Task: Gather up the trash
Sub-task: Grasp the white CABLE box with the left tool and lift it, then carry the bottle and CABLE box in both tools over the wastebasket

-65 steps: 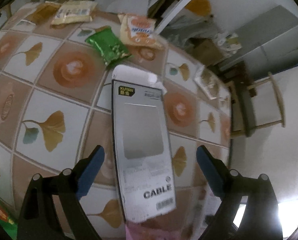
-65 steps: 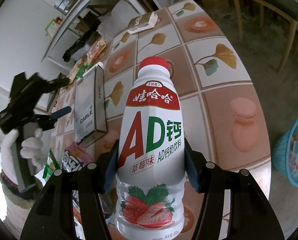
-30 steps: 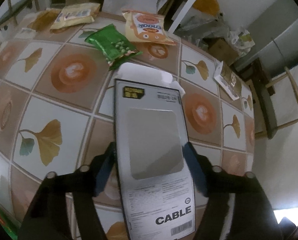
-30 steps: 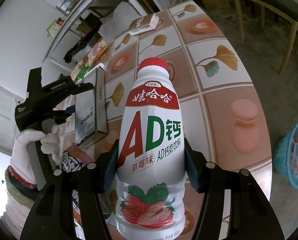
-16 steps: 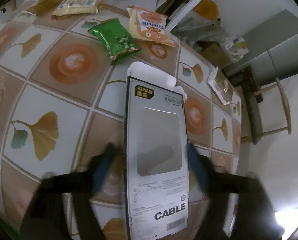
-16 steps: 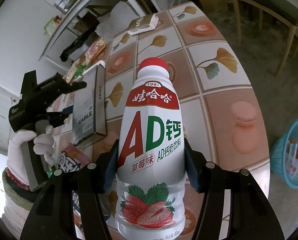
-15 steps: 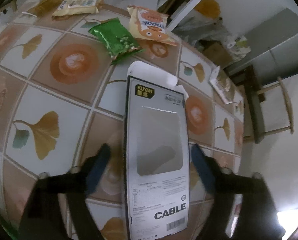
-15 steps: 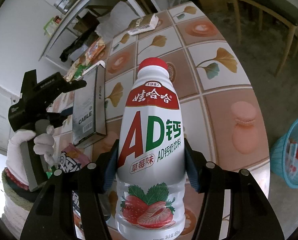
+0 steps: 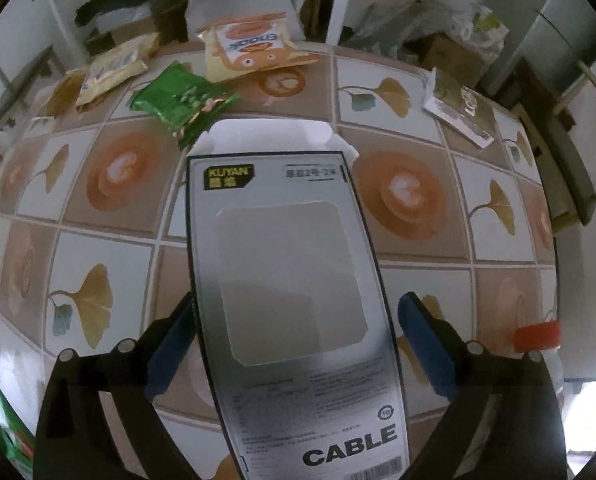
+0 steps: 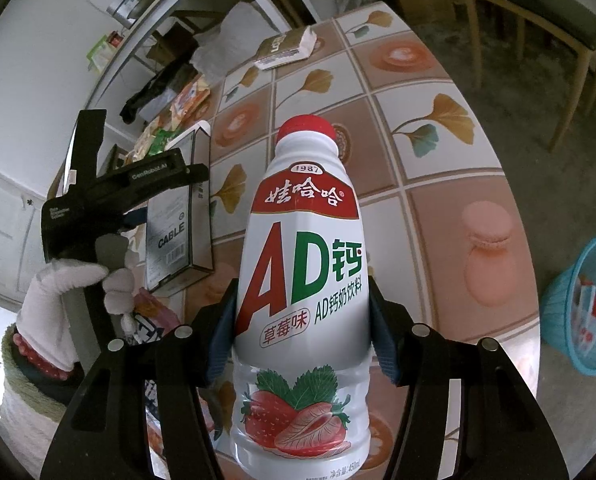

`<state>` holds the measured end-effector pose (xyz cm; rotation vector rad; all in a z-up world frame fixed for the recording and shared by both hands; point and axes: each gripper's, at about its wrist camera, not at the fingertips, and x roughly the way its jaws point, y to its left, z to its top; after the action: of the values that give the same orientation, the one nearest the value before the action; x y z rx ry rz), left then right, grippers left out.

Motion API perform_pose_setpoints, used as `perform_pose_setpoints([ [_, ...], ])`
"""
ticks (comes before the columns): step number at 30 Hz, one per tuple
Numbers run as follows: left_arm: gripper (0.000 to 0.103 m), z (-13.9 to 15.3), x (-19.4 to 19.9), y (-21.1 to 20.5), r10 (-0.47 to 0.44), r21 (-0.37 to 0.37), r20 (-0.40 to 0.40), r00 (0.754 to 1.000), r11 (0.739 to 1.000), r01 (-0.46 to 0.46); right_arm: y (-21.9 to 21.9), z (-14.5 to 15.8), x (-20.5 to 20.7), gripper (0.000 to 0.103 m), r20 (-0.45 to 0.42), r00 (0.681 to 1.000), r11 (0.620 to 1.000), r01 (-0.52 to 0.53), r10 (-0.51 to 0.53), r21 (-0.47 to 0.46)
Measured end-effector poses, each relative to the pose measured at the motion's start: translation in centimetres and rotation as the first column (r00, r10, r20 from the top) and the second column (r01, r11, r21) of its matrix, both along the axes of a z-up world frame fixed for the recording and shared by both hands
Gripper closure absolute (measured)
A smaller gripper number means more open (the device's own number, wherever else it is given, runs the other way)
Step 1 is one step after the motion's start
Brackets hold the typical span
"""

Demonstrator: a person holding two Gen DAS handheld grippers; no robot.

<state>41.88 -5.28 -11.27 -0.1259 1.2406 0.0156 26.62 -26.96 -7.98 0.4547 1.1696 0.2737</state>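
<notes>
**Bottle gripped on the right, cable box straddled on the left**

The right tongs [image 10: 302, 328] are clamped on a white milk-drink bottle [image 10: 302, 264] with a red cap and a strawberry label; the blue pads press against both sides of its body and the bottle stands upright between them, above the tiled counter [image 10: 438, 216].

The left tongs [image 9: 298, 340] are spread wide around a grey cable box [image 9: 285, 292] printed "CABLE". The left pad sits just at the box's edge, though contact cannot be judged, while the right pad stands clear of the other edge. The box lies flat on the counter [image 9: 418, 208], its white flap open at the far end. From the right wrist view the same box [image 10: 177, 216] shows left of the bottle, with the left tongs [image 10: 185, 176] over it and a white-gloved hand [image 10: 65, 300] on the handle.

Beyond the box lie a green snack packet [image 9: 181, 100], close to the flap, an orange-and-white snack bag [image 9: 249, 46] further back, and a pale yellow packet [image 9: 113, 68] near the far-left edge. A small flat wrapper [image 9: 458, 108] rests well to the right, near the counter's edge. The bottle's red cap [image 9: 536, 336] shows at the lower right of the left wrist view.

On the floor to the right of the counter stands a blue basket [image 10: 570, 304] with some bits inside
</notes>
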Motion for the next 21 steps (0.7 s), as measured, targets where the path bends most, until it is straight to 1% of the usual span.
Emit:
perform_pose_setpoints([
  [1,0.014,0.1,0.0,0.1,-0.002,0.0,0.009,1.0,1.0,0.002,0.0,0.0,0.0,0.048,0.001,1.0,1.0,0.0,0.0,-0.001],
  [2,0.02,0.3,-0.1,0.3,-0.003,-0.003,0.022,1.0,1.0,0.003,0.0,0.0,0.0,0.048,0.001,1.0,1.0,0.0,0.0,0.0],
  [4,0.021,0.4,-0.2,0.8,0.003,-0.034,0.025,1.0,0.999,-0.002,0.1,0.0,0.0,0.048,0.002,1.0,1.0,0.002,-0.002,0.0],
  [7,0.021,0.3,-0.4,1.0,0.008,-0.045,0.032,0.999,0.999,-0.006,0.1,0.0,0.0,0.048,0.003,1.0,1.0,0.005,-0.005,-0.003],
  [9,0.022,0.7,-0.7,1.4,0.026,-0.057,0.044,0.999,0.998,-0.024,0.3,0.1,-0.1,0.048,0.005,1.0,1.0,0.008,-0.008,-0.007],
  [11,0.022,1.6,-1.2,1.6,0.031,-0.064,0.079,0.996,0.998,-0.026,0.4,0.2,-0.2,0.048,0.012,1.0,1.0,0.012,-0.012,-0.008],
  [15,0.022,4.3,-2.4,2.2,0.029,-0.08,0.173,0.985,0.997,-0.015,0.0,0.9,-0.7,0.048,0.042,0.999,0.999,0.032,-0.032,0.004],
  [17,0.022,6.1,-3.5,2.3,0.021,-0.067,0.245,0.969,0.998,-0.004,-0.1,1.5,-1.0,0.048,0.063,0.997,0.999,0.04,-0.04,0.011],
  [18,0.022,6.6,-3.7,2.2,0.015,-0.058,0.266,0.964,0.998,0.0,-0.3,1.8,-1.1,0.048,0.073,0.996,0.999,0.043,-0.044,0.013],
  [21,0.022,9.3,-5.7,2.0,-0.009,-0.036,0.36,0.933,0.999,0.023,-0.7,3.1,-1.7,0.048,0.104,0.993,0.998,0.053,-0.055,0.018],
])
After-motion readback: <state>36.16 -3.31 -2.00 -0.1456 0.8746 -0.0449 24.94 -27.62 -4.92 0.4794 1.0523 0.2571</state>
